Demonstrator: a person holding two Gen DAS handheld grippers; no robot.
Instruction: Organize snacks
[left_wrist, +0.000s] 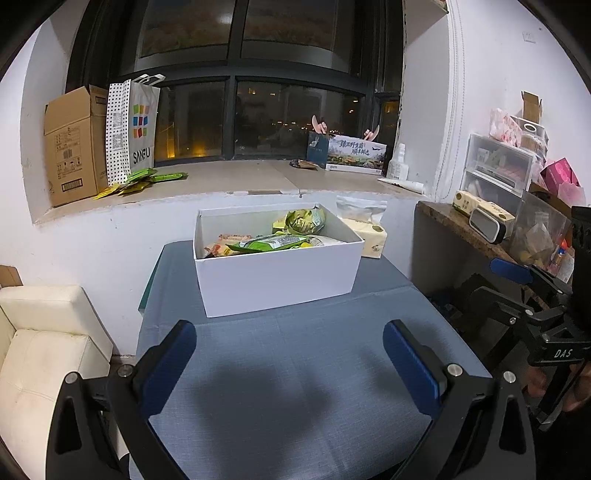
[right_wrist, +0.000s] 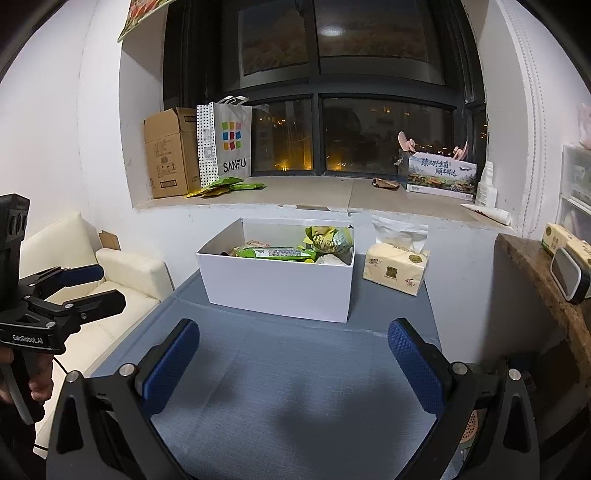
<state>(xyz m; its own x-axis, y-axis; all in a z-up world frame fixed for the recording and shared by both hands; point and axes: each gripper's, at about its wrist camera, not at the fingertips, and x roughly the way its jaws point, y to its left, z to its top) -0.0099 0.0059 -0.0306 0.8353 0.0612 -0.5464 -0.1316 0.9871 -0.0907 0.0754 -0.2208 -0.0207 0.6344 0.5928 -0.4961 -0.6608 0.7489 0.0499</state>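
A white open box (left_wrist: 280, 280) (right_wrist: 277, 288) stands at the far end of the blue-grey table (left_wrist: 295, 387) (right_wrist: 295, 387). Inside lie several snack packets, among them a long green packet (left_wrist: 269, 243) (right_wrist: 277, 253) and a crumpled green bag (left_wrist: 304, 219) (right_wrist: 330, 238). My left gripper (left_wrist: 290, 363) hovers open over the table's near part, nothing between its blue pads. My right gripper (right_wrist: 295, 363) is also open and empty, on the right side. Each gripper shows at the edge of the other's view, hand-held.
A pack of tissues (right_wrist: 397, 269) (left_wrist: 369, 238) sits right of the box. The window sill holds a cardboard box (left_wrist: 72, 144), a SANFU bag (left_wrist: 135, 129), loose green packets (left_wrist: 142, 181) and a printed carton (left_wrist: 354, 153). A cream sofa (left_wrist: 44, 350) stands left, a cluttered shelf (left_wrist: 517, 206) right.
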